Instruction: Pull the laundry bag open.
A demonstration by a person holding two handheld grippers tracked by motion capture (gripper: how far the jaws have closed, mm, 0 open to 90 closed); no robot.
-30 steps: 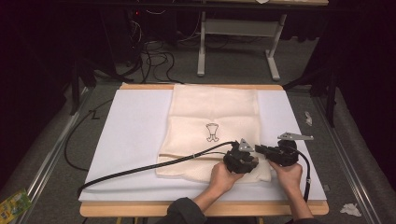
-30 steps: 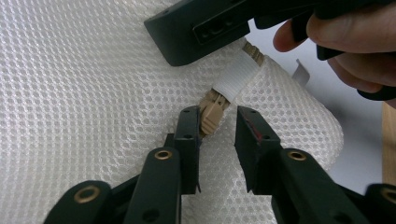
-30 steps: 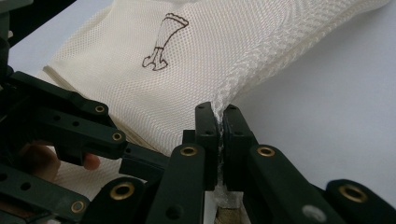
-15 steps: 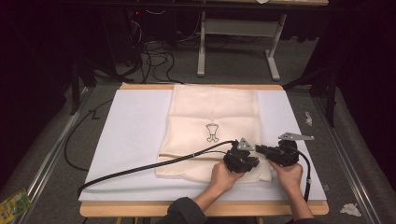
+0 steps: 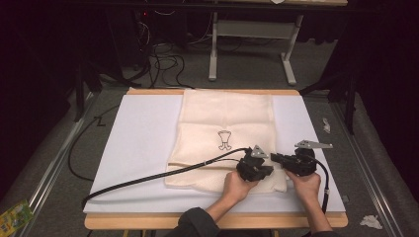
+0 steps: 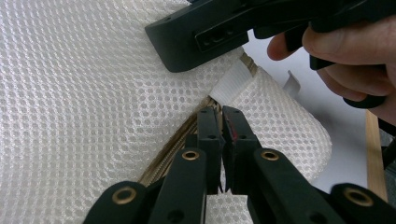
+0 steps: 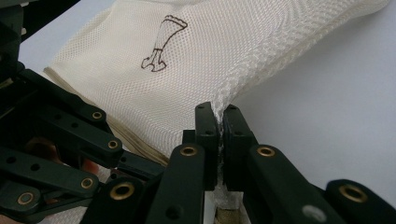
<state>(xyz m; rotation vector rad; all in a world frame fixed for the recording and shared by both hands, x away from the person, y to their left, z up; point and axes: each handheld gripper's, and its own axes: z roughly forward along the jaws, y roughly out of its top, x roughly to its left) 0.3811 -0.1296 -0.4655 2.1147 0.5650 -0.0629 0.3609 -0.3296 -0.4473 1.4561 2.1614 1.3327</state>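
Note:
A cream mesh bag [image 5: 227, 118] with a small dark printed figure [image 5: 225, 139] lies flat on a white sheet [image 5: 143, 143] on the wooden table. Both grippers meet at its near right corner. My left gripper [image 5: 270, 171] is shut, its jaw tips [image 6: 222, 115] pressed together at the bag's tan-edged fold [image 6: 177, 140] beside a white sewn tab [image 6: 232, 84]. My right gripper [image 5: 273, 158] is shut on the bag's side edge, and a ridge of mesh [image 7: 243, 79] rises out from between its jaws [image 7: 218, 122]. The left gripper's linkage [image 7: 60, 135] fills the left of the right gripper view.
A black cable [image 5: 148, 177] trails left from the left gripper across the sheet and off the table's near left. The wooden table edge [image 5: 148, 220] runs along the front. Paper scraps [image 5: 369, 221] lie on the floor at right, and a white desk frame [image 5: 252, 34] stands beyond.

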